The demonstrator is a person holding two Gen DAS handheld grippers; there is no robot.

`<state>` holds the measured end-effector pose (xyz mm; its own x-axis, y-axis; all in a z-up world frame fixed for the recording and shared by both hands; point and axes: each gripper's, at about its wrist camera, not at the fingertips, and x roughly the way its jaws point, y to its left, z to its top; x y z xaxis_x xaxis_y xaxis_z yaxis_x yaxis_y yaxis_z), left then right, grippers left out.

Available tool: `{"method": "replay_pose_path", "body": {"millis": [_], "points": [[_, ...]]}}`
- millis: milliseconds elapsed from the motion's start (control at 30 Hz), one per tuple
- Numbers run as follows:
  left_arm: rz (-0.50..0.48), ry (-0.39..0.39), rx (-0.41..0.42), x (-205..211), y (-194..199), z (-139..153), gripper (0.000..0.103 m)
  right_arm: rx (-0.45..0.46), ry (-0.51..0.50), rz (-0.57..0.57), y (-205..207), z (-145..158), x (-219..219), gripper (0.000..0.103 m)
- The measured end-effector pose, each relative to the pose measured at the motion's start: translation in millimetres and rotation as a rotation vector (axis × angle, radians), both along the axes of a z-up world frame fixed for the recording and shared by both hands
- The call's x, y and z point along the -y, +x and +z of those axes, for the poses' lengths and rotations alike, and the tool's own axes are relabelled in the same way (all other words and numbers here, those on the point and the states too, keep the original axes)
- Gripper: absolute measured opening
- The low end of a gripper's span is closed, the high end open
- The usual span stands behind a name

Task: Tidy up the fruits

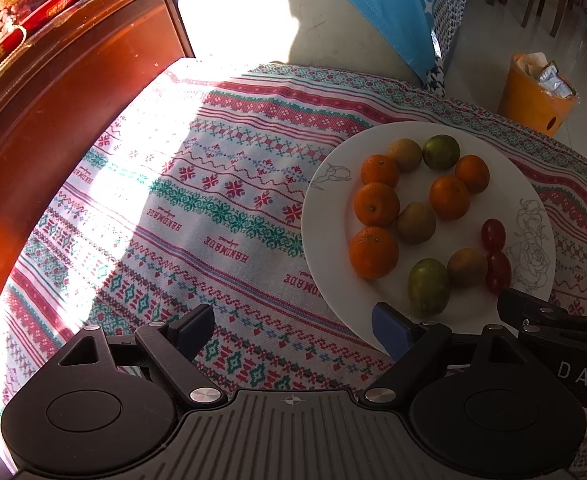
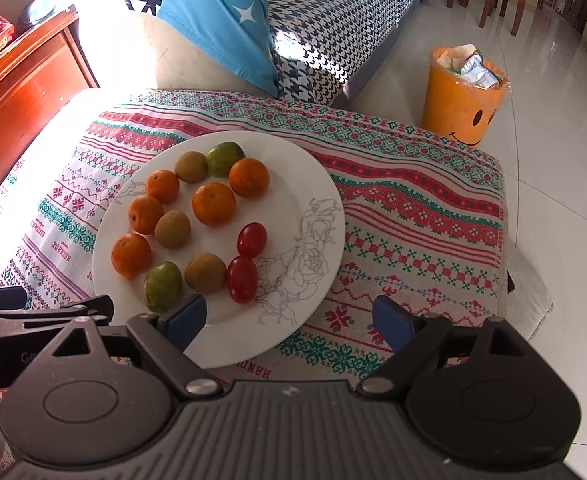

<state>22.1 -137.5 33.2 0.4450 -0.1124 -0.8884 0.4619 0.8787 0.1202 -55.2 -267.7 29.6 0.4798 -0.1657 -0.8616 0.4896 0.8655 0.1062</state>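
Note:
A white plate (image 1: 533,184) (image 2: 317,184) with a drawn rose lies on the patterned tablecloth. On it lie several oranges (image 1: 375,204) (image 2: 213,203), three brown kiwis (image 1: 415,222) (image 2: 172,229), green fruits (image 1: 428,286) (image 2: 163,286) and two red cherry tomatoes (image 1: 497,276) (image 2: 242,279). My left gripper (image 1: 293,330) is open and empty, over the cloth at the plate's near left edge. My right gripper (image 2: 291,322) is open and empty, over the plate's near rim. Each gripper shows at the edge of the other's view.
A red-brown wooden cabinet (image 1: 73,92) with red boxes stands at the left. A cushion with blue cloth (image 2: 221,24) sits behind the table. An orange smiley bin (image 2: 463,96) stands on the tiled floor at the right, beyond the table edge.

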Motion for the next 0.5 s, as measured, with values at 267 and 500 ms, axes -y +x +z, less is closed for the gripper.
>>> {"method": "replay_pose_path", "body": {"millis": [267, 500], "points": [[0.002, 0.011, 0.006, 0.4, -1.8, 0.2, 0.088, 0.005, -0.027, 0.017, 0.2, 0.5, -2.6, 0.09], [0.002, 0.012, 0.005, -0.3, -1.9, 0.6, 0.088, 0.009, -0.04, 0.024, -0.2, 1.5, -2.8, 0.09]]}}
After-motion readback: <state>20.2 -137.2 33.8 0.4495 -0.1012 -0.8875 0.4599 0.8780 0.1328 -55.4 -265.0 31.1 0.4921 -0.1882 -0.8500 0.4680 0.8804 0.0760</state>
